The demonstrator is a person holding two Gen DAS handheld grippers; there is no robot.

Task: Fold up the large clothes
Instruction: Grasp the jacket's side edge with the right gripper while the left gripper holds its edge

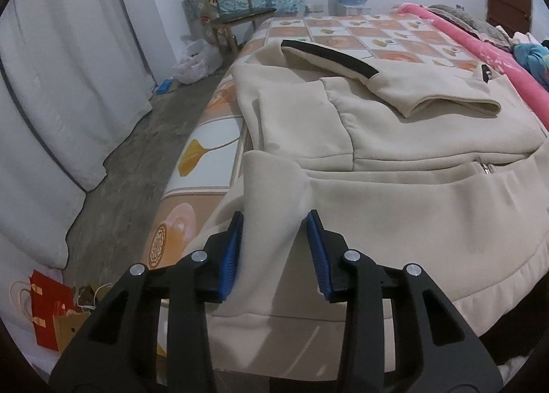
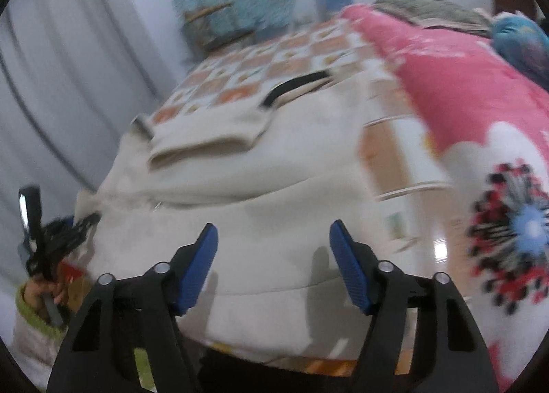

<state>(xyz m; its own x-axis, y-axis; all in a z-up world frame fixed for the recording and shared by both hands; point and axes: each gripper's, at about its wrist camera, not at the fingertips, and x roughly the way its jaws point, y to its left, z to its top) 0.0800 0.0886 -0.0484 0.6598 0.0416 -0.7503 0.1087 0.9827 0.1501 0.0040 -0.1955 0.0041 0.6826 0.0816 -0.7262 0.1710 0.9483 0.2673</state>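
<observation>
Left hand-held gripper pinches cream jacket fold; right hand-held gripper gapes empty, only its view showing hand.

Between the blue pads of the black left gripper lies a cream jacket with a black band. Beyond the fingertips, the bedsheet shows orange and white squares. Right of the right gripper's fingers, a pink blanket bears a red, black and blue flower.

left gripper partly closed, right gripper agape
</observation>
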